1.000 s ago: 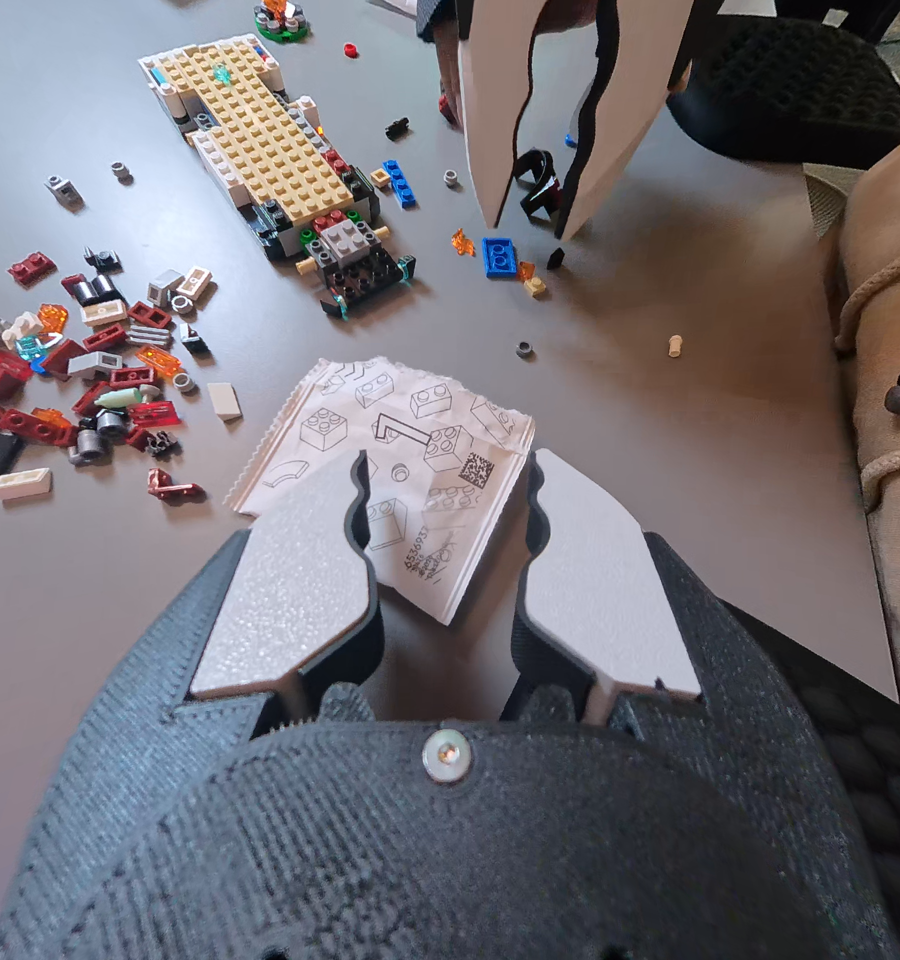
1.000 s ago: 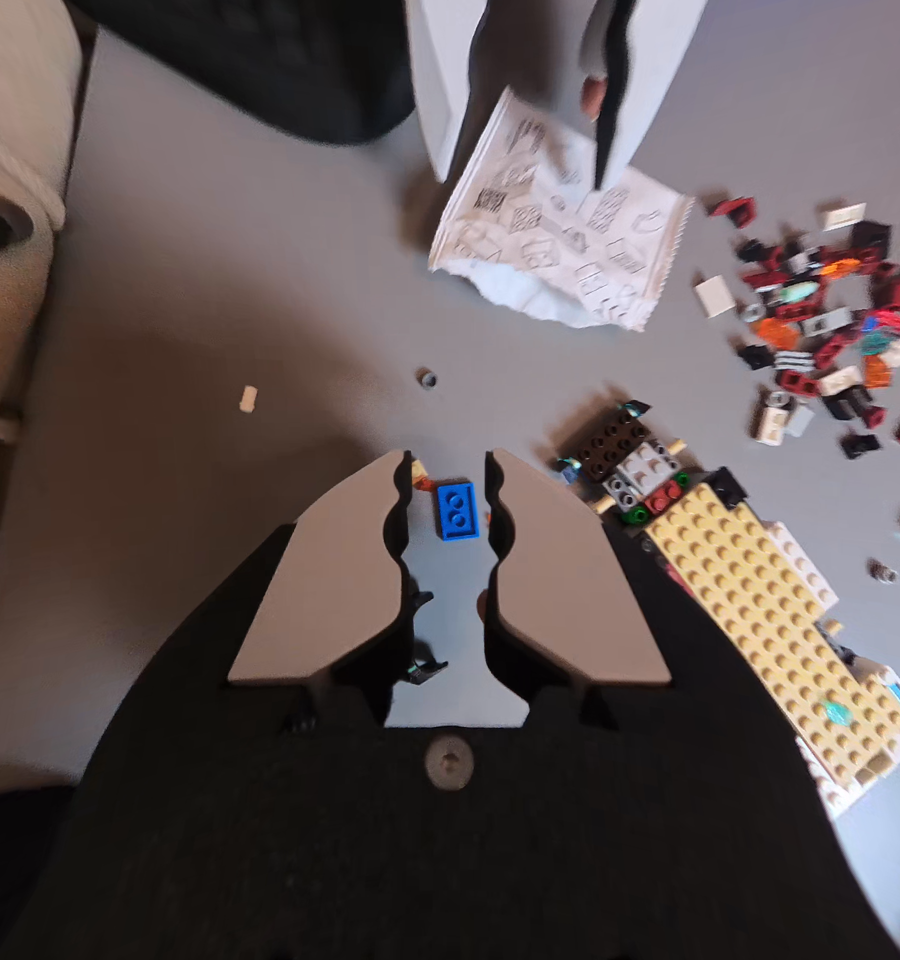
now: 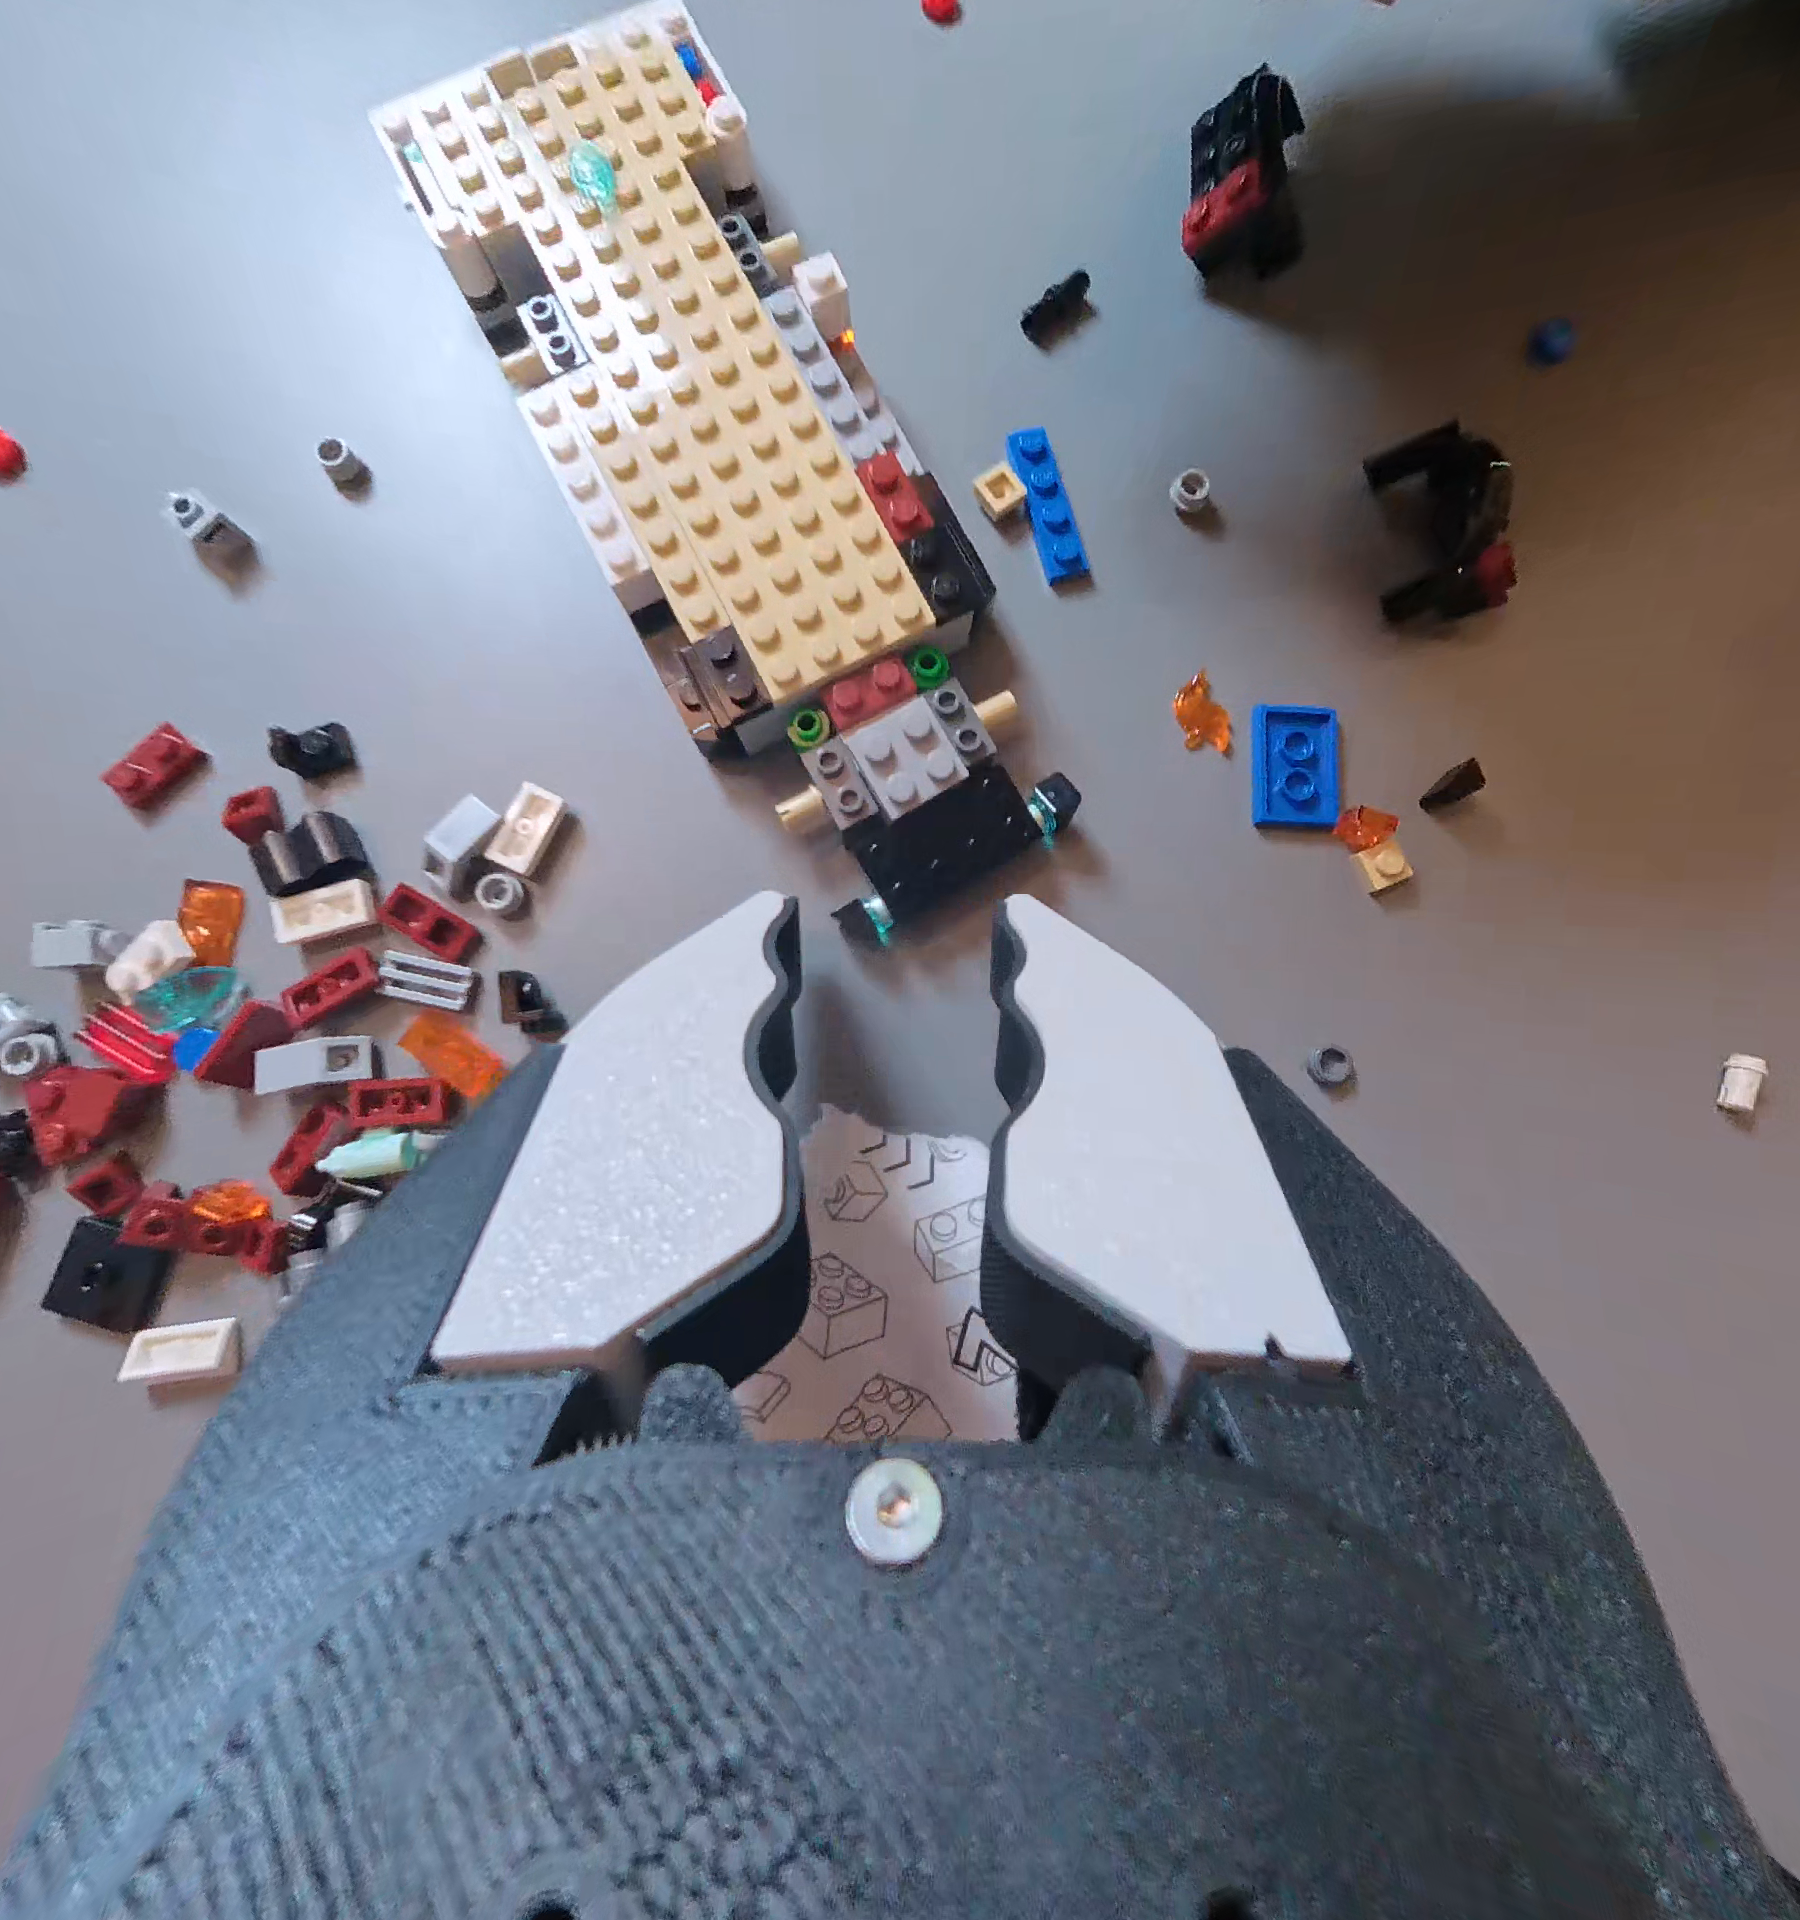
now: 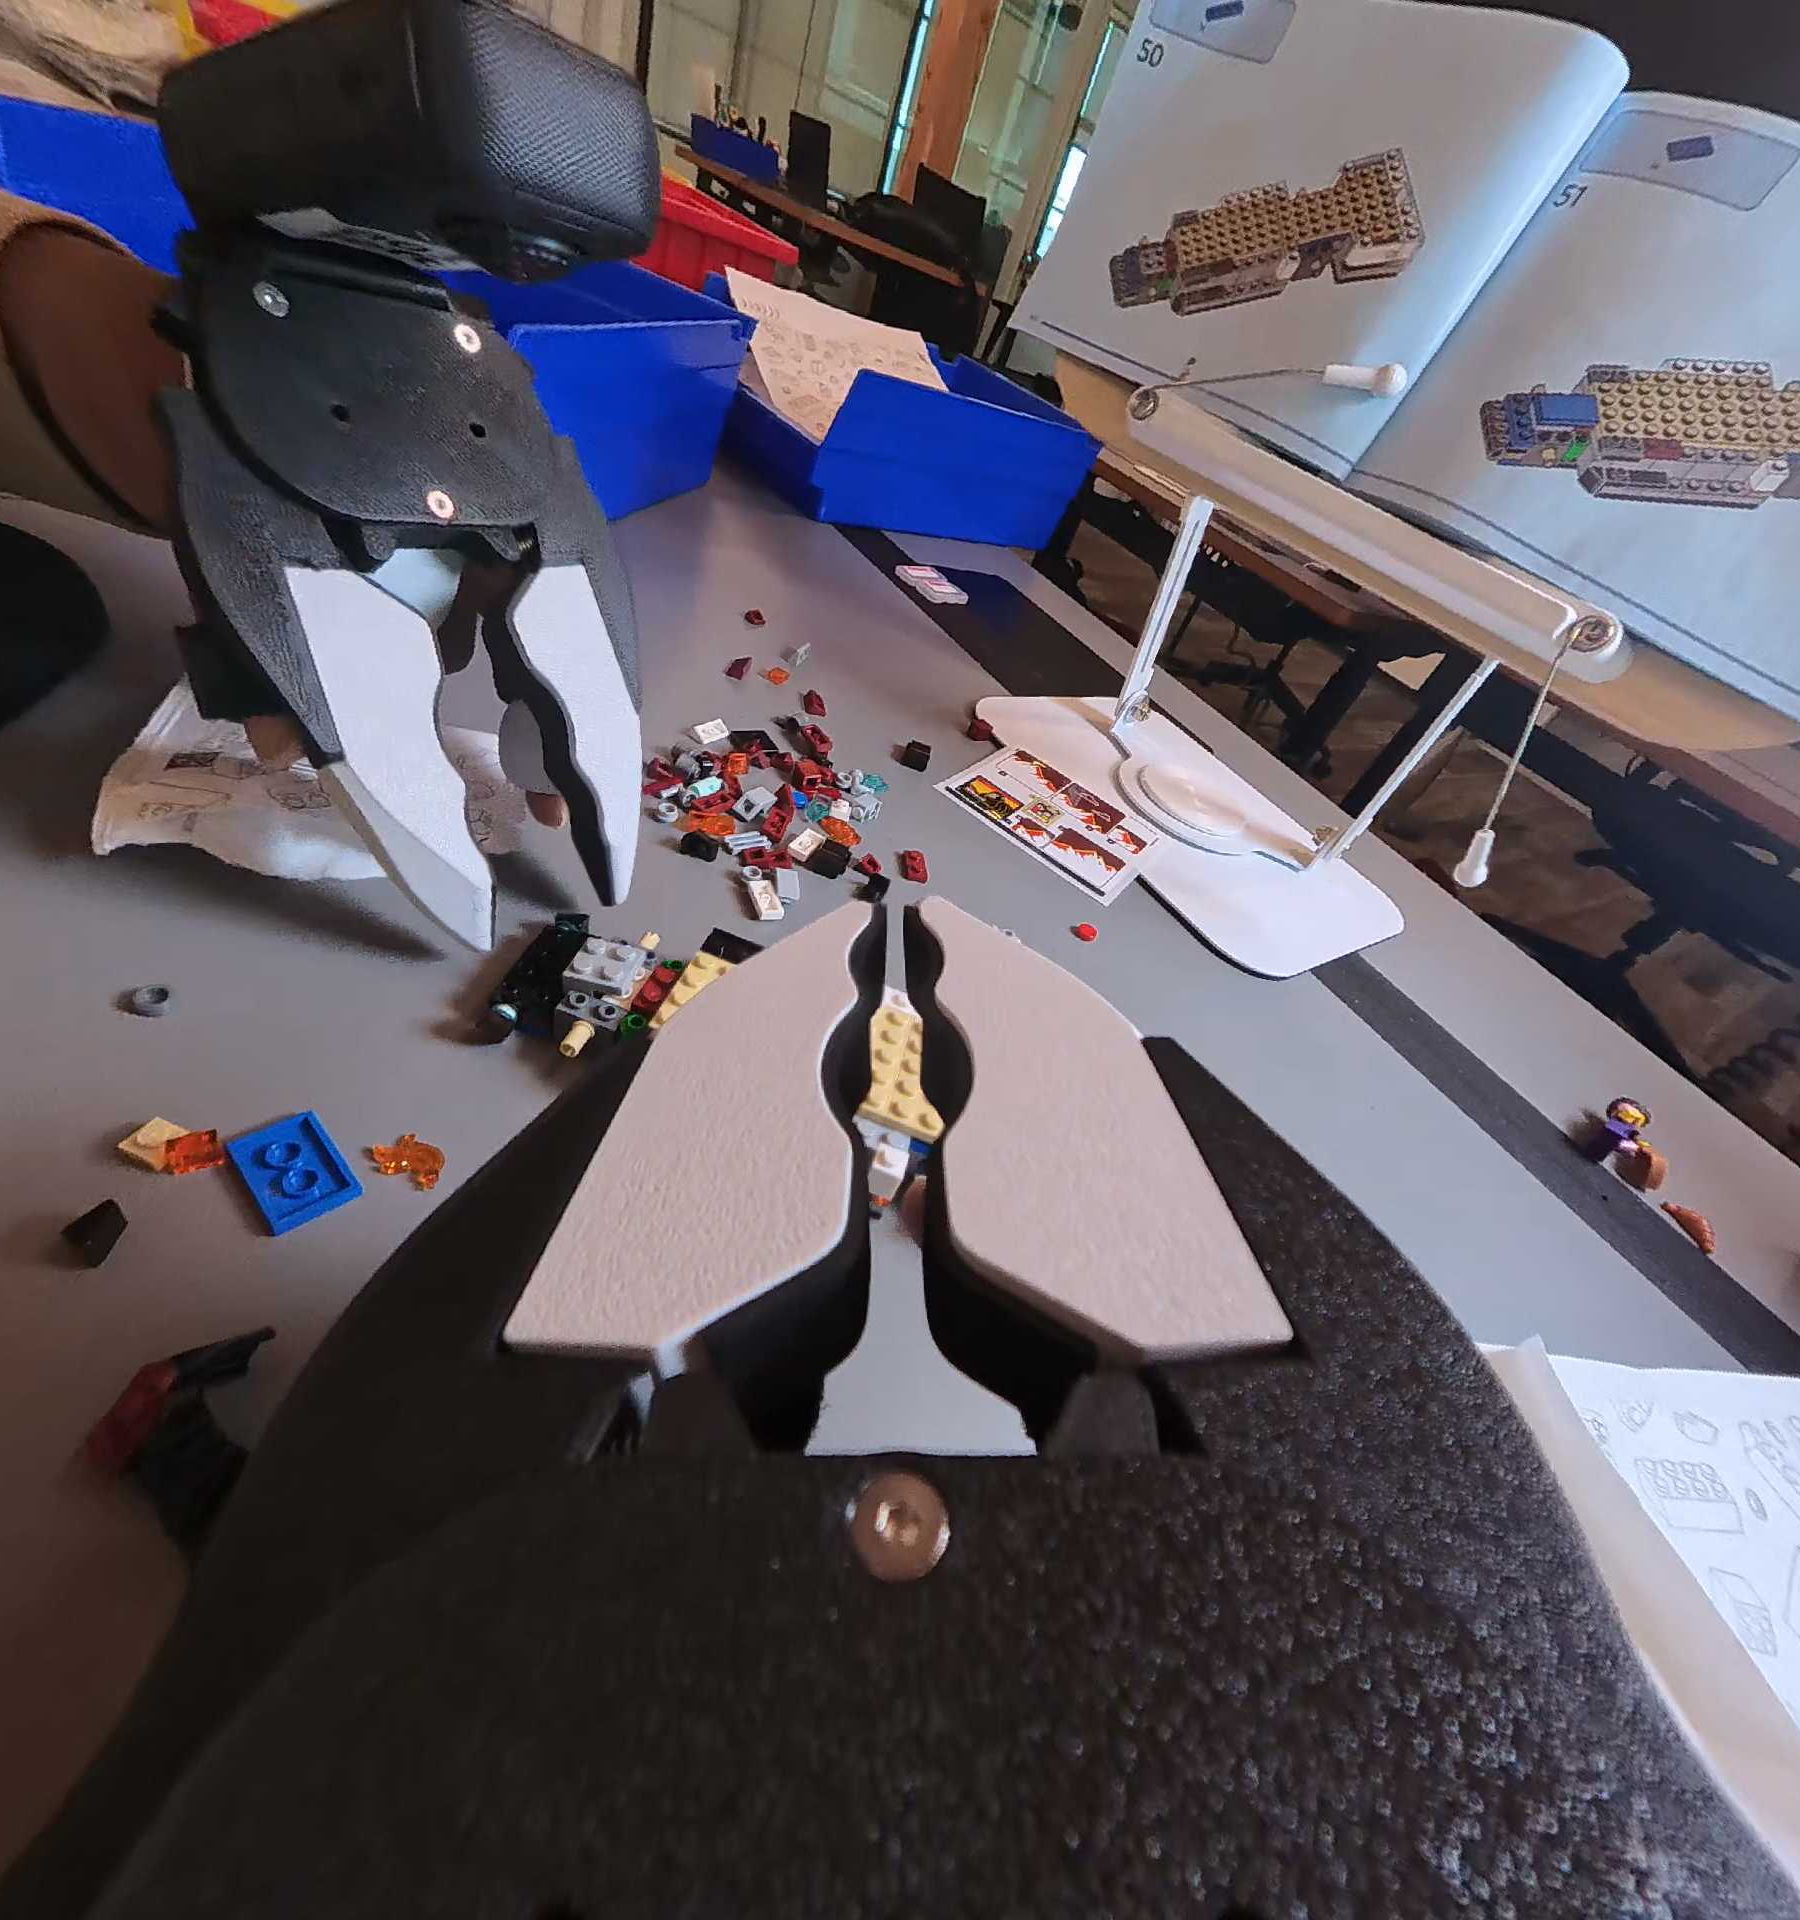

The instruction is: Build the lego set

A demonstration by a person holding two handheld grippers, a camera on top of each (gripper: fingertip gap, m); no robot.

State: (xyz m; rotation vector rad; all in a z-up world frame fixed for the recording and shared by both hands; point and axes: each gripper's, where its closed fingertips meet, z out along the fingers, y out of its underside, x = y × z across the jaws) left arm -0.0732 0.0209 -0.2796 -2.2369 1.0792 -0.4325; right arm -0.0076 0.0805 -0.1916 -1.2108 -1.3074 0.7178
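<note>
Soft daylight is cast on the worktop (image 3: 252, 260); a dark shadow lies at 1 o'clock. Edges are bowed by wide-angle distortion, and slight blur is seen.

Left gripper (image 3: 894, 940) parted; right gripper (image 4: 894, 920) nearly closed.

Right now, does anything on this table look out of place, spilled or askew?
Mostly mess. Loose bricks lie spilled in a heap left of the tan-topped brick model, with strays like a blue plate scattered around. A crumpled printed paper bag lies under the left gripper. Nothing looks broken.
</note>
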